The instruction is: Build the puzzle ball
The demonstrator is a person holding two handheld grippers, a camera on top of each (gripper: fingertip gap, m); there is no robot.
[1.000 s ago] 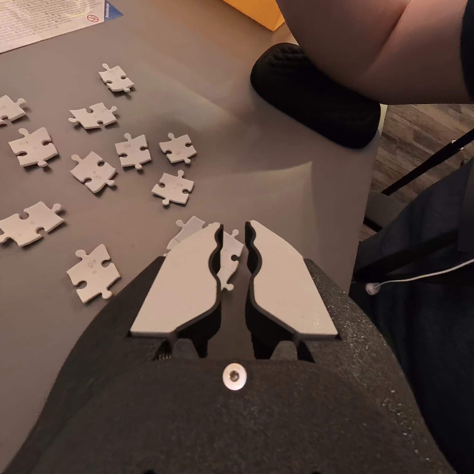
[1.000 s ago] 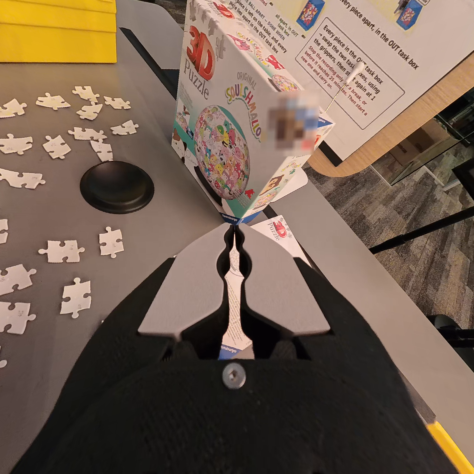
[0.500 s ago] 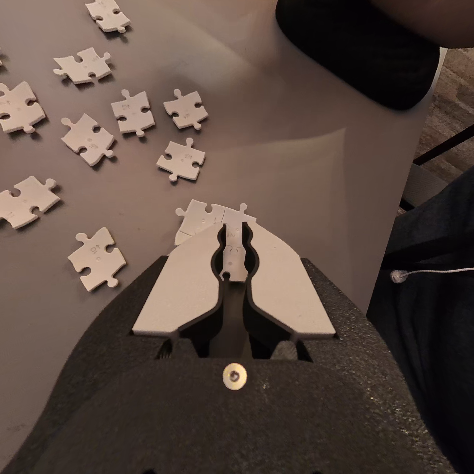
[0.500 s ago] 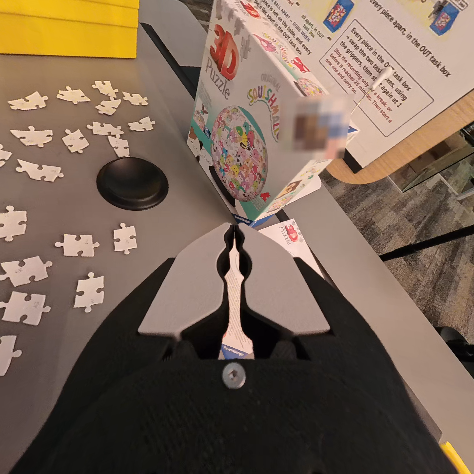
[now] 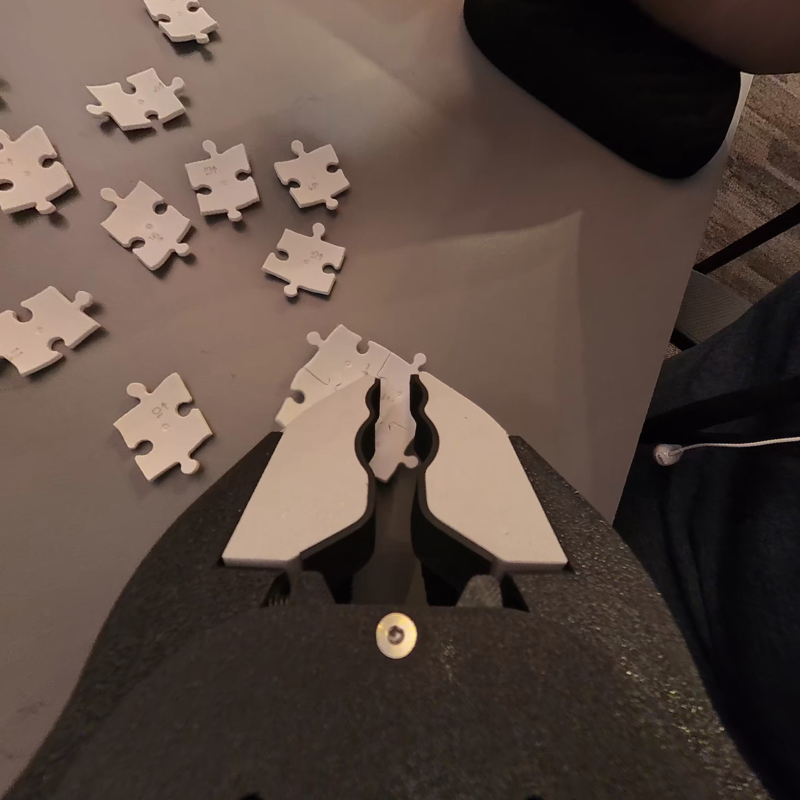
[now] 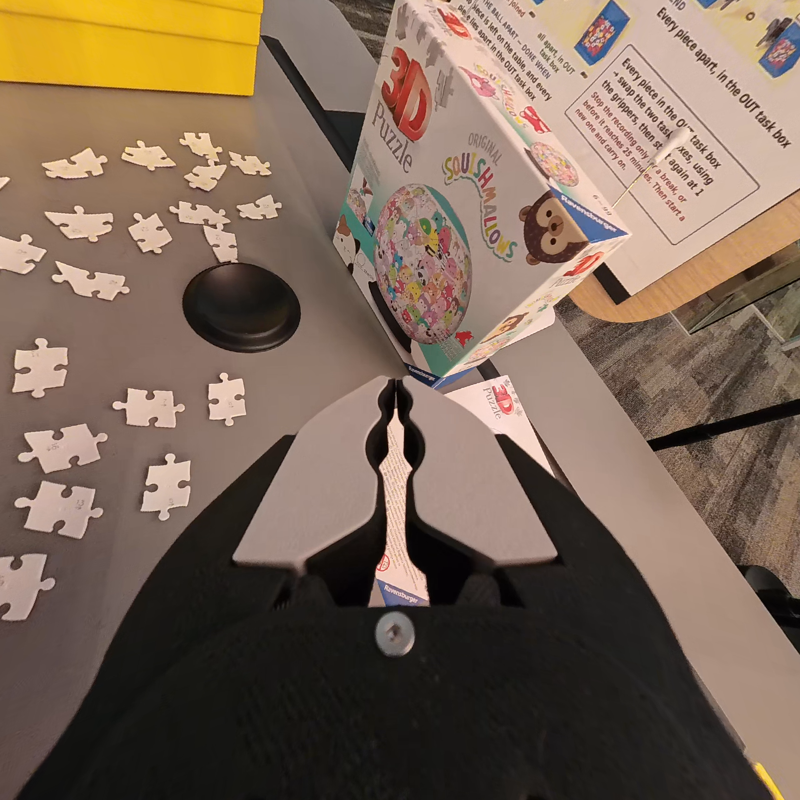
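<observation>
Grey table stands on patterned carpet, dimly lit.

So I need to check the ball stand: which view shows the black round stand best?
The right wrist view: the black round stand sits whole and unobstructed on the grey table, among loose puzzle pieces. The left wrist view does not show it.

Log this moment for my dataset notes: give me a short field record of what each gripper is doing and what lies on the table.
left gripper: shut on the joined puzzle pieces, edge-on between its fingers
right gripper: shut, holding nothing, above the leaflet
loose pieces: many, white side up, scattered apart
black stand: on the table, nothing in it
puzzle box: upright, beyond the right gripper
yellow boxes: far end of the table
progress: only a few pieces joined
</observation>
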